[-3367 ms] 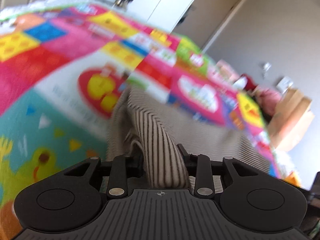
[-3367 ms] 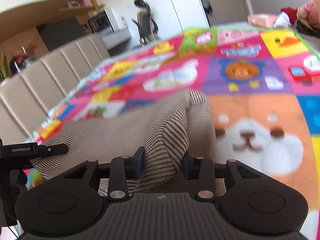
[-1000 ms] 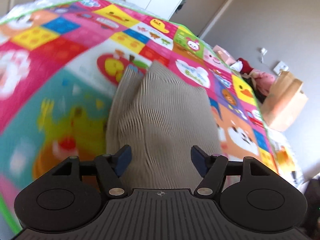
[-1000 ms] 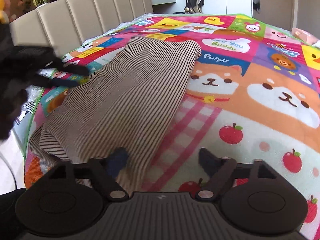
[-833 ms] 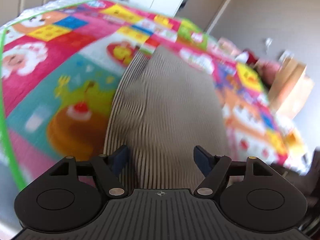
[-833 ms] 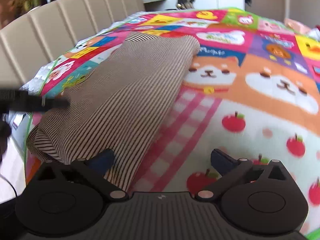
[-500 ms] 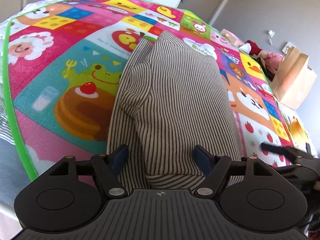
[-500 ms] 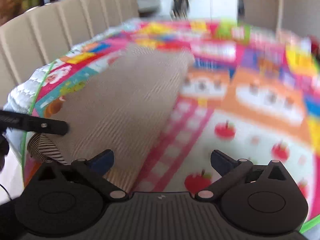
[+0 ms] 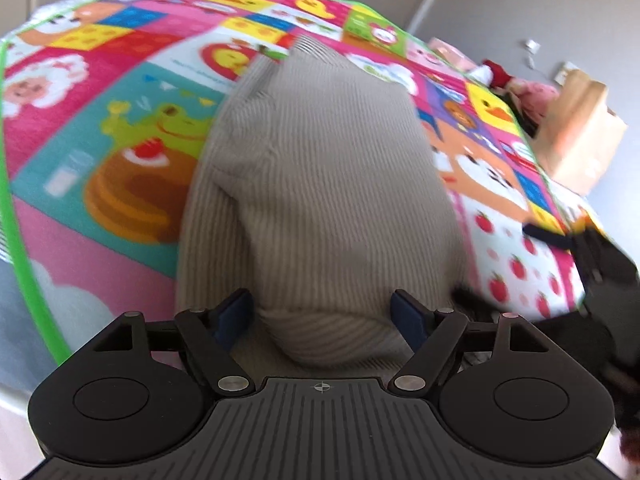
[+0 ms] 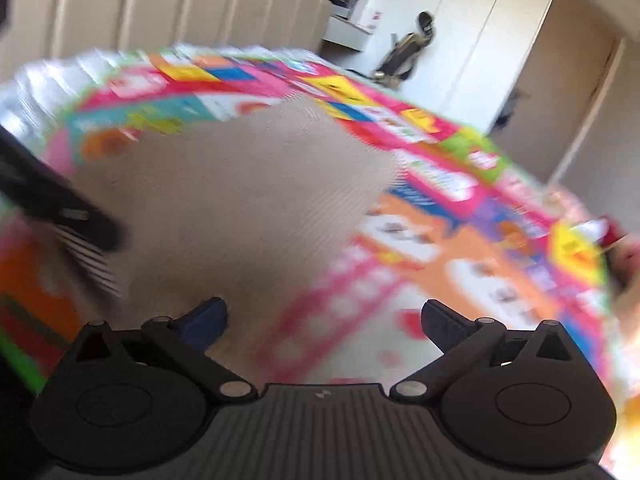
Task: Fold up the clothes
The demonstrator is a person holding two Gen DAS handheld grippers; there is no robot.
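Note:
A striped beige garment (image 9: 320,184) lies folded lengthwise on the bright cartoon play mat (image 9: 100,136). My left gripper (image 9: 322,320) is open, its blue-padded fingers straddling the garment's near folded end without pinching it. In the right wrist view the same garment (image 10: 240,200) is blurred by motion and fills the left middle. My right gripper (image 10: 324,322) is open wide over the garment's right edge and the mat (image 10: 460,240), with nothing between its fingers. The other gripper (image 10: 60,208) shows as a dark bar at the left.
The mat's green border (image 9: 16,208) marks the near left edge of the bed. A brown paper bag (image 9: 580,128) and pink items stand on the floor at the far right. A padded beige headboard (image 10: 160,8) and white cupboards (image 10: 480,40) lie beyond.
Both grippers let go of the garment, which now lies flat and folded. In the last half second the left drew slightly back and the right swung, blurring its view.

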